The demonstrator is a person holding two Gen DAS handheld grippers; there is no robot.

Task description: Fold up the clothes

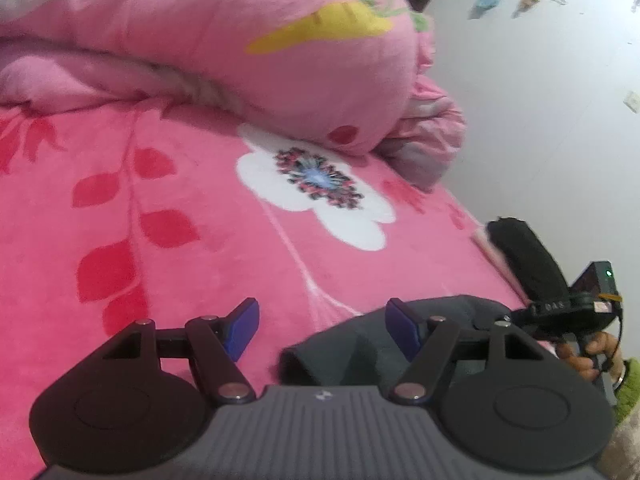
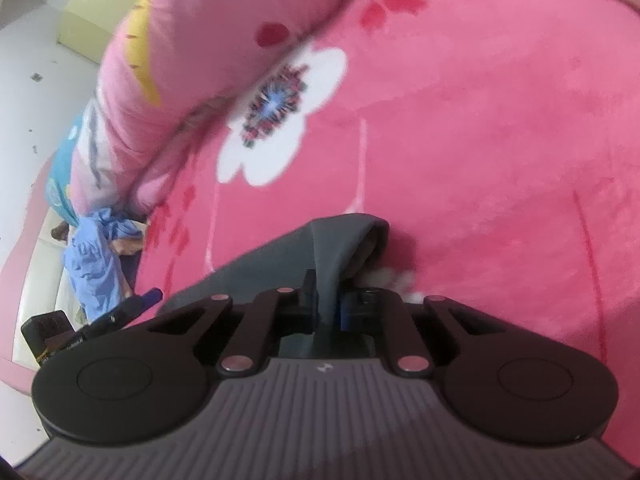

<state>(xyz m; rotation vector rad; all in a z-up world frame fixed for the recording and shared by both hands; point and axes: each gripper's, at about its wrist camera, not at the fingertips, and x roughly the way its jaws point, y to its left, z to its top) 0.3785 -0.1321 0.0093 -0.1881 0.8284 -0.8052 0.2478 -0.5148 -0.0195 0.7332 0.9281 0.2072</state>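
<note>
A dark grey garment (image 1: 352, 344) lies on the pink flowered blanket (image 1: 180, 208), low and right of centre in the left wrist view. My left gripper (image 1: 322, 326) hangs open just above it, blue pads wide apart, nothing between them. In the right wrist view the same grey garment (image 2: 340, 240) rises in a fold between the fingers, and my right gripper (image 2: 330, 300) is shut on it. The right gripper also shows at the right edge of the left wrist view (image 1: 560, 300), held by a hand (image 1: 596, 354).
A bunched pink quilt (image 1: 240, 52) with a yellow patch lies along the far side of the bed. A blue cloth (image 2: 96, 256) hangs by the bed's edge on the left. A white wall (image 1: 540, 100) stands to the right. A white flower print (image 2: 280, 116) marks the blanket.
</note>
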